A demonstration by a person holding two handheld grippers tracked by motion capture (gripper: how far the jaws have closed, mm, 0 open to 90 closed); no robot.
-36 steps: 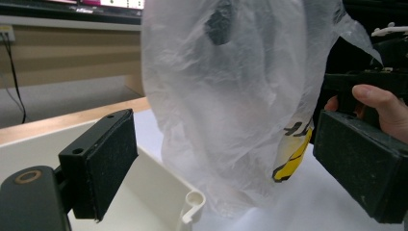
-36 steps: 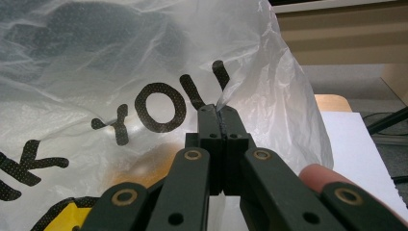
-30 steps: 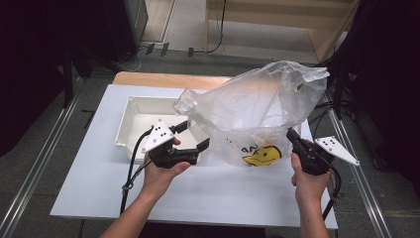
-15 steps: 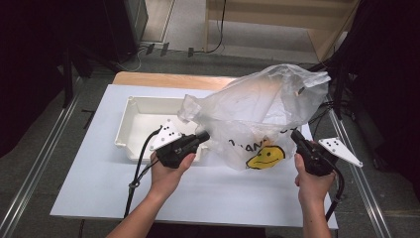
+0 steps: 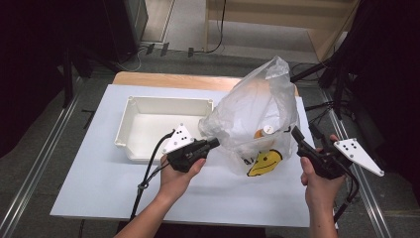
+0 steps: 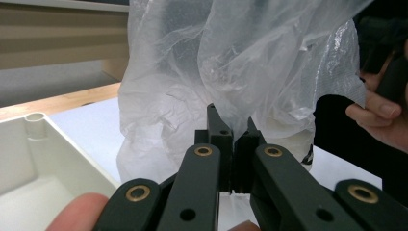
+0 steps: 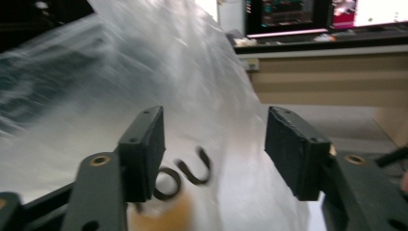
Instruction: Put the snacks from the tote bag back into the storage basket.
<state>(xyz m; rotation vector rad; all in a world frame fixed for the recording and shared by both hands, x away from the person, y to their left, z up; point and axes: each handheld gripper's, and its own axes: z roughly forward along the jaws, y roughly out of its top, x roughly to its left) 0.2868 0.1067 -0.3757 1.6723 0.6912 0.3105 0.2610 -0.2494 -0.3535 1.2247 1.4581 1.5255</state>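
Flanking 1 plastic bag: 2 hand-held grippers, 1 tray.

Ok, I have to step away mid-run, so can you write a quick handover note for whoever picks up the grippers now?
Left gripper: shut on the plastic bag at its left side.
Right gripper: jaws have just been opening, pads apart beside the bag's right side, not pressing it.
Bag stands on the table, next to the white tray; small items sit inside it.
Done: left grip. Left: probably regrip on the right, then handle the bag.
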